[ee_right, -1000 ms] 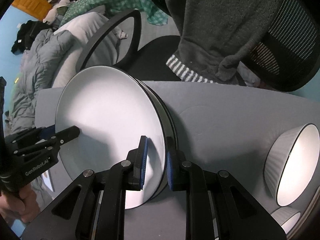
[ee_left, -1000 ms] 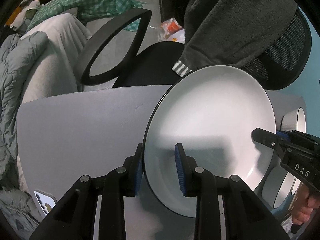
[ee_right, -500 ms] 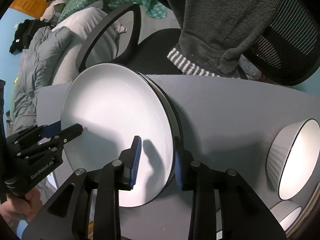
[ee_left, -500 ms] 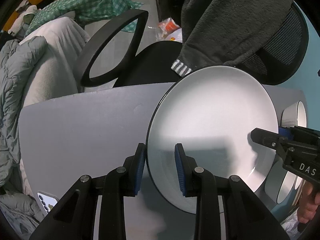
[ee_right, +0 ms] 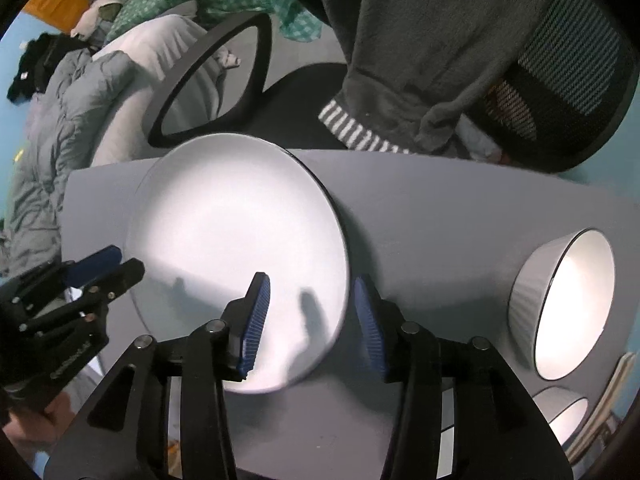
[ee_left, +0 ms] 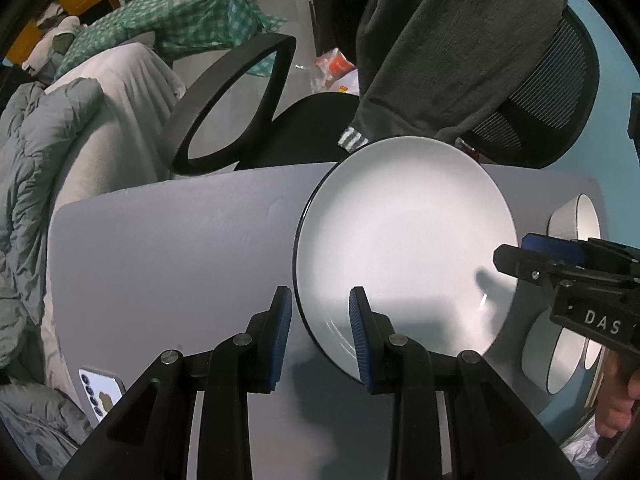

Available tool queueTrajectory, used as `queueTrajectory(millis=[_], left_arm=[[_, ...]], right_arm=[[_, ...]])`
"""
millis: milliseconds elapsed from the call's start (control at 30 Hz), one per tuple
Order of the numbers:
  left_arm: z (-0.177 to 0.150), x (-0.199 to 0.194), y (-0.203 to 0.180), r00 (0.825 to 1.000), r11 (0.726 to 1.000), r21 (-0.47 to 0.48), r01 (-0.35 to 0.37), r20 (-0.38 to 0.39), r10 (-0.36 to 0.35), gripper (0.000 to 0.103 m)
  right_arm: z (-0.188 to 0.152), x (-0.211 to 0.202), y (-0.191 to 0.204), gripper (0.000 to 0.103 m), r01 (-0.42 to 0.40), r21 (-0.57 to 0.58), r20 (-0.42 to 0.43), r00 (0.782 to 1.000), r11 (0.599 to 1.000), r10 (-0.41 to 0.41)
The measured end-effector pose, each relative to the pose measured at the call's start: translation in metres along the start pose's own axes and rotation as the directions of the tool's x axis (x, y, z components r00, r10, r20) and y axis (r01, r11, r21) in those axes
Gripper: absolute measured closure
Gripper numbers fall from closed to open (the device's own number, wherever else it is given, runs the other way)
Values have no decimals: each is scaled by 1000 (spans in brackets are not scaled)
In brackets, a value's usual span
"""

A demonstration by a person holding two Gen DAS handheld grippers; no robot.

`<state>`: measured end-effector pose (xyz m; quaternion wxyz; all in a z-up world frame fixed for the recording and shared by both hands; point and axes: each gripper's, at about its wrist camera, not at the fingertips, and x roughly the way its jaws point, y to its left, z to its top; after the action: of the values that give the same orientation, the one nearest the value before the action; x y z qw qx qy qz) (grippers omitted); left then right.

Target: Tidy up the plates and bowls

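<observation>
- Right gripper (ee_right: pixel 308 320) has let go; its jaws now gape around the plate (ee_right: pixel 240 240), which lies on the table (ee_right: pixel 440 232) left of the bowl (ee_right: pixel 560 304).
- Left gripper (ee_left: pixel 320 328) also spread, straddling that plate's rim without pinching.
- Looks stacked; bowls probably next.

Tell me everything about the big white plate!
The plate is round, white and glossy like ceramic, with a thin dark rim. It lies on the grey table. The left gripper straddles its near edge with jaws apart, and so does the right gripper. No pad clearly touches it. Shadows fall across it.
</observation>
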<state>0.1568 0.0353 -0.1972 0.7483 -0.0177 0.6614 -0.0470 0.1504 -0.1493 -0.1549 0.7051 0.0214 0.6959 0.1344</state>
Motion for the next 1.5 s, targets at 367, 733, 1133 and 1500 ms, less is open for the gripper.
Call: queueTrajectory(millis=[367,733,1133,1500], left_arm=[[-23,-39,-2,997,1000,-6,-28,77,29,73],[-52,-88,-4,987,998,-18,-56,152,58,61],[-82,-146,-17,966,997,17,-70,250,64,40],[-106,-161,-22,966,998,24,-64,254,56,38]], right_arm=[[-26,-38,17,53,97,-56,113,989,994,-91],[-60,-93,26,41,185,-45,244,955,982,-169],[-107,-141,31,35,181,3,338,925,983,-172],[-148,-169,34,33,245,46,383,891,968,-244]])
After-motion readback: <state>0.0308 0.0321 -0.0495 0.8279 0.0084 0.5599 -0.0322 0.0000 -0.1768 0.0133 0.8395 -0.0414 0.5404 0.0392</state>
